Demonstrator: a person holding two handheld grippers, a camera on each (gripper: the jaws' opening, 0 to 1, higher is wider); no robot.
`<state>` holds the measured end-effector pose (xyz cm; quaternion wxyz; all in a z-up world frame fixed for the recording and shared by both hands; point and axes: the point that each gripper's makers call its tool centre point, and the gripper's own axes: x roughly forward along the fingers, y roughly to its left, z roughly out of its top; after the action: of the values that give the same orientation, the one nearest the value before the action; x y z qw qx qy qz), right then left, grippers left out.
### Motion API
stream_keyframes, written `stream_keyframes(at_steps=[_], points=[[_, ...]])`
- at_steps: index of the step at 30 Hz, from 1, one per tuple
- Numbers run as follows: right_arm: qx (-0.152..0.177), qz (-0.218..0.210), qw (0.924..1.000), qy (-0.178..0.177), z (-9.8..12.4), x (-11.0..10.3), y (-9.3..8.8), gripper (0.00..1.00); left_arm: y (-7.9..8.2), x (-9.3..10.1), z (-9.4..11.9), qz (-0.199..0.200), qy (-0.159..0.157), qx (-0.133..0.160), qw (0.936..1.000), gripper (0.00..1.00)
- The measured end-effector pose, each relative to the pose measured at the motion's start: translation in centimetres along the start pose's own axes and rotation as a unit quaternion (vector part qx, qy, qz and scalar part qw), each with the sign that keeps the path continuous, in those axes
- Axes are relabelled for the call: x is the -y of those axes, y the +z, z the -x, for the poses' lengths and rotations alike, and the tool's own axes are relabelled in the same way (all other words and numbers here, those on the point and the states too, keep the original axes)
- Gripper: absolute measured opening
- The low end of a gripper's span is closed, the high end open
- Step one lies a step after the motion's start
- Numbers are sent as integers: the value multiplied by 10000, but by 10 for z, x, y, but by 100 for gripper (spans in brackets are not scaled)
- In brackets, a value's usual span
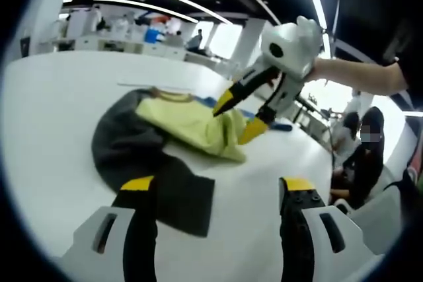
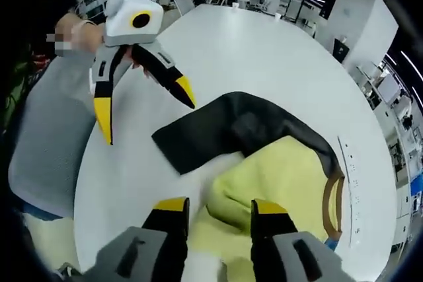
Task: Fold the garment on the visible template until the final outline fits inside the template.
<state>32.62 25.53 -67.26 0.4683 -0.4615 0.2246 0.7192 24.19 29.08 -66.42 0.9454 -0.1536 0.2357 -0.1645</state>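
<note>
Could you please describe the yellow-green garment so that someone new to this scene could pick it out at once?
Start from the big white table; a heap of cloth lies on it between the two grippers. The yellow-green garment is the pale top layer, with a brown-trimmed neckline, lying over the dark grey cloth, the only other fabric there.

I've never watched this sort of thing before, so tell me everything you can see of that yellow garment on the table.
The yellow garment is a soft, pale yellow top with a brownish collar band and dark grey sleeves. It lies crumpled and partly folded on the white table, one dark sleeve spread flat toward the left tool. The right tool hangs open just over a bunched yellow fold; whether it touches the cloth cannot be told.
</note>
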Motion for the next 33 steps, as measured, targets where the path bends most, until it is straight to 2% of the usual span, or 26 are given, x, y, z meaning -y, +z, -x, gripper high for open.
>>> stream_keyframes(at_steps=[3, 8, 21, 24, 29, 33], points=[[-74, 123, 9999, 48, -7, -3, 1, 31, -1, -1, 0, 15, 9, 2, 10000, 71], [-300, 333, 9990, 73, -19, -4, -3, 23, -1, 0, 0, 25, 4, 4, 10000, 71], [-468, 153, 9987, 118, -27, -1, -14, 9, -1, 0, 2, 36, 27, -1, 10000, 71], [-508, 127, 9986, 119, -26, 0, -16, 1, 0, -1, 3, 38, 34, 7, 10000, 71], [-462, 34, 9988, 135, -24, 0, -15, 0, 0, -2, 3, 41, 45, -2, 10000, 71], [-299, -187, 9992, 182, -18, -1, -8, 0, 0, -1, 2, 45, 28, -10, 10000, 71]])
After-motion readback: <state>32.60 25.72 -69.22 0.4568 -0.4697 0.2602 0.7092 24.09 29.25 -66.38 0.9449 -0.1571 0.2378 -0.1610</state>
